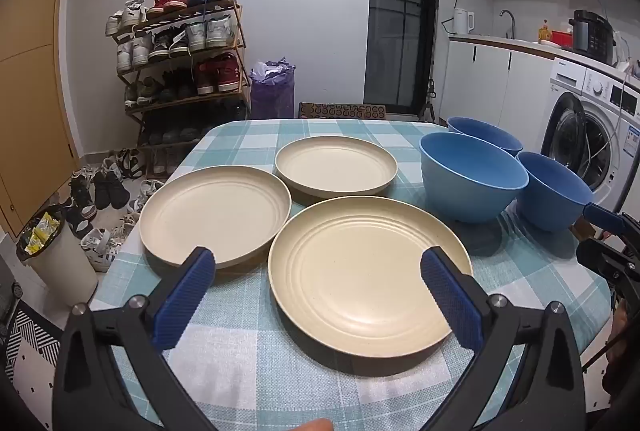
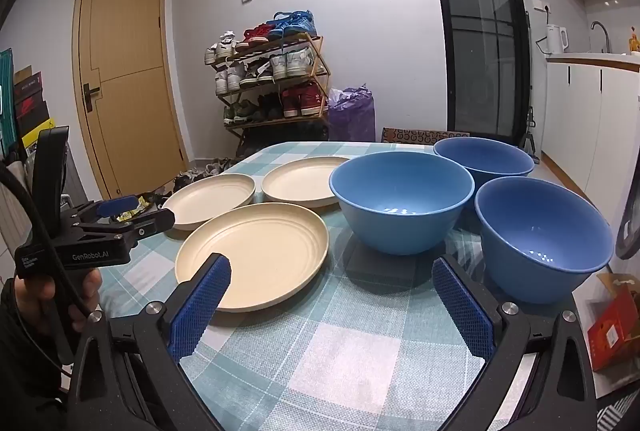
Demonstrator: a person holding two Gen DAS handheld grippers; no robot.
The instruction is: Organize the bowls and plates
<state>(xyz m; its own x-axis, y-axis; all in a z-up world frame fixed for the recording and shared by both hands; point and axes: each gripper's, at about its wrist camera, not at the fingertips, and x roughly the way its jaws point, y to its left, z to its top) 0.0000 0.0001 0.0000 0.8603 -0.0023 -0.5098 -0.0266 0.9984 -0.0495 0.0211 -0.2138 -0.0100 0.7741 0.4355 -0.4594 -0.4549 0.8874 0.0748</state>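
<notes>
Three cream plates lie apart on the checked table: a near plate (image 1: pixel 360 271) (image 2: pixel 256 251), a left plate (image 1: pixel 216 211) (image 2: pixel 212 199) and a far plate (image 1: pixel 336 167) (image 2: pixel 300 183). Three blue bowls stand upright to their right: a light blue one (image 1: pixel 472 179) (image 2: pixel 400 199), a far one (image 1: pixel 486 135) (image 2: pixel 484 159) and a right one (image 1: pixel 554 191) (image 2: pixel 540 235). My left gripper (image 1: pixel 318 263) (image 2: pixel 136 209) is open and empty, hovering over the near plate's front edge. My right gripper (image 2: pixel 332 271) is open and empty above the cloth before the bowls.
The table (image 2: pixel 340 351) has a teal checked cloth. A shoe rack (image 1: pixel 180 51), shoes on the floor and a bin (image 1: pixel 56 255) stand to the left. A washing machine (image 1: pixel 592 135) and kitchen counter stand to the right.
</notes>
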